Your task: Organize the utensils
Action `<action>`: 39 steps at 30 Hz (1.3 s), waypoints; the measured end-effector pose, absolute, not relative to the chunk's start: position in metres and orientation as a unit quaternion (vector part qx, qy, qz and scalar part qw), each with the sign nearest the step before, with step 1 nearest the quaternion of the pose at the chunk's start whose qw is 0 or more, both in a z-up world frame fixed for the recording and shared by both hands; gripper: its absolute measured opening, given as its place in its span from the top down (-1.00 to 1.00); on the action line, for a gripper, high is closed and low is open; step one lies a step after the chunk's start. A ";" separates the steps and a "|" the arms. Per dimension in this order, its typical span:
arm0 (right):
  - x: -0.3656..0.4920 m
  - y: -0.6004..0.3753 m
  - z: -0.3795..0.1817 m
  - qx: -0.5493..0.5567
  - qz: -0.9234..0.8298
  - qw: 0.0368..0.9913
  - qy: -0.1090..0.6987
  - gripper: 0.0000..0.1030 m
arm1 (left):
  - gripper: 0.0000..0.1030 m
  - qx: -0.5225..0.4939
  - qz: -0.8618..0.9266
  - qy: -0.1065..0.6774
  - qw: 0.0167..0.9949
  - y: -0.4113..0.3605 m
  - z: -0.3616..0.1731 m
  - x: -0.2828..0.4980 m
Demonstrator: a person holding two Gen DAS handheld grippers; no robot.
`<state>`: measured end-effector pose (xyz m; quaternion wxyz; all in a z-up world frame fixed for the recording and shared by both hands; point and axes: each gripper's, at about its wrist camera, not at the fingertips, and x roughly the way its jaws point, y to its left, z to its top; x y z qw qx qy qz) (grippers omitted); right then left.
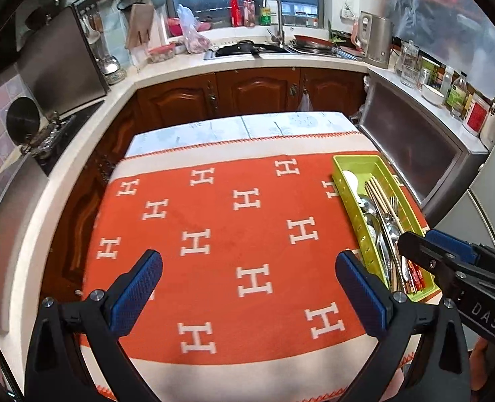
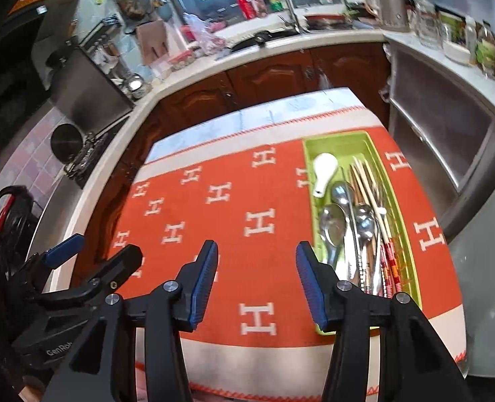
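A green utensil tray [image 2: 334, 135] lies on the right side of the orange cloth with white H marks [image 2: 264, 301]. It holds a white ceramic spoon [image 2: 324, 167], metal spoons [image 2: 334, 224], wooden chopsticks [image 2: 368, 184] and red-patterned chopsticks [image 2: 390, 261]. My right gripper [image 2: 257, 251] hangs open and empty above the cloth, just left of the tray's near end. In the left wrist view my left gripper [image 1: 249, 261] stands wide open over the bare cloth [image 1: 214, 268], nothing between its pads. The tray [image 1: 343, 174] is at its right, with the right gripper [image 1: 425, 243] over the near end.
The small table's far edge [image 1: 240, 124] faces brown cabinets [image 1: 254, 90]. A counter behind carries a sink with a faucet [image 1: 276, 16] and a steel kettle [image 1: 376, 40]. A steel appliance [image 1: 411, 154] stands close on the right, a stove [image 1: 50, 134] on the left.
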<state>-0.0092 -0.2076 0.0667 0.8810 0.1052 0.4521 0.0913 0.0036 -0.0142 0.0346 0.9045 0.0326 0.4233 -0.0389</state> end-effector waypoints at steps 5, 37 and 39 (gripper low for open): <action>-0.021 -0.186 0.092 0.094 0.102 0.886 0.442 0.01 | -0.98 0.021 -0.029 0.412 0.911 0.001 0.051 -0.007; -0.003 -0.148 0.097 0.063 0.094 0.884 0.454 0.00 | -0.98 -0.018 0.002 0.420 0.907 0.039 0.052 -0.008; 0.000 -0.147 0.094 0.065 0.094 0.883 0.456 0.00 | -0.98 -0.018 0.002 0.421 0.907 0.040 0.051 -0.005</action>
